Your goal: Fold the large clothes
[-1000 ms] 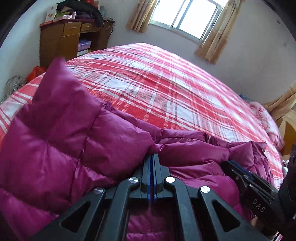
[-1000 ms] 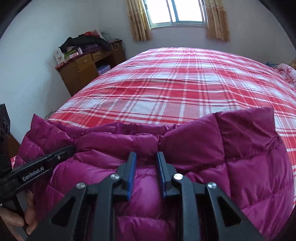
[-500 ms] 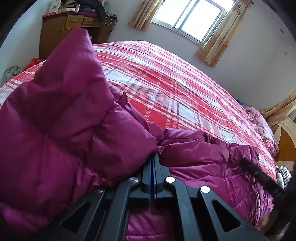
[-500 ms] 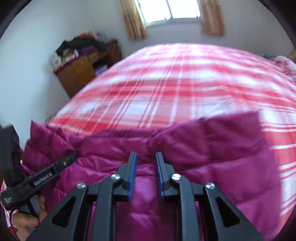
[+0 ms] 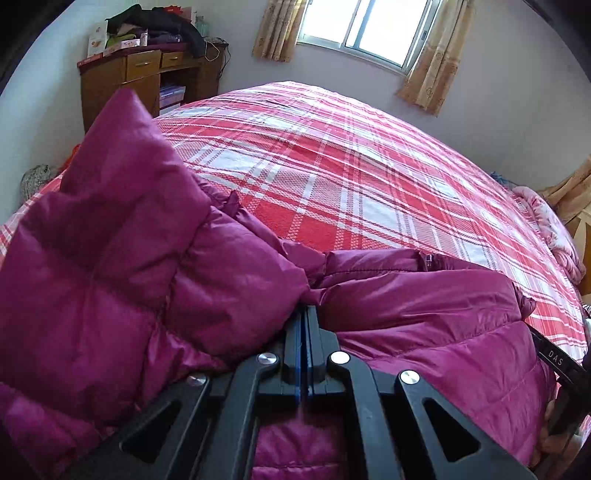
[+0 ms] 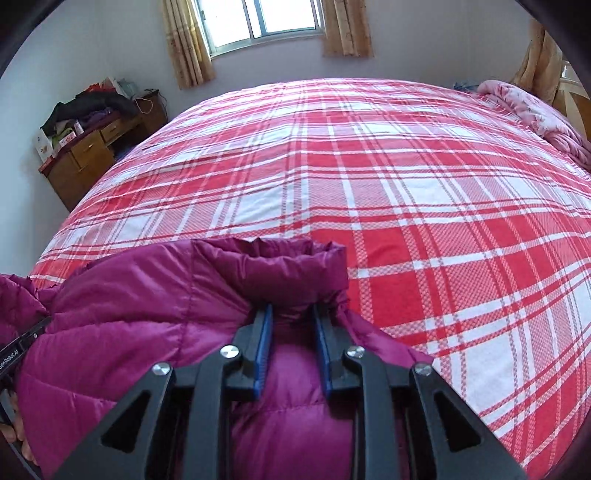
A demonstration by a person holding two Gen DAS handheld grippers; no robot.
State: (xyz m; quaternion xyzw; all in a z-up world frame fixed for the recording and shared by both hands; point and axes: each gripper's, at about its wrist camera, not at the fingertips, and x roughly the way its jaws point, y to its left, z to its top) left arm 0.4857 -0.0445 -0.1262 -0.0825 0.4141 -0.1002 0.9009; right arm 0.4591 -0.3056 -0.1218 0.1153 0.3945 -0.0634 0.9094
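My left gripper [image 5: 303, 314] has its jaws pressed flat together on a thin pinch of the magenta down jacket [image 5: 110, 295], which lies at the near edge of the bed [image 5: 369, 177], filling my left view from 7 to 4 o'clock. Only this view shows a quilted panel of the jacket standing up at 10 o'clock and the zipper end near 2 o'clock. At 4 o'clock the other gripper's black body peeks in.

My right gripper [image 6: 291, 314] is closed on a thick puffy fold of the jacket; its jaws have just been widening slightly, with the padding bulging between the blue pads [image 6: 264, 350]. Only the right view shows the rolled edge of the jacket [image 6: 280, 251] at 12 o'clock from the fingers, and the broad bare plaid stretching from 1 to 4 o'clock.

The wooden desk [image 5: 140, 77] at 11 o'clock in the left view has clothes and boxes [image 5: 155, 26] heaped on top and books [image 5: 171, 94] in its open shelf. A pink blanket [image 6: 532, 110] lies bunched at 2 o'clock in the right view.
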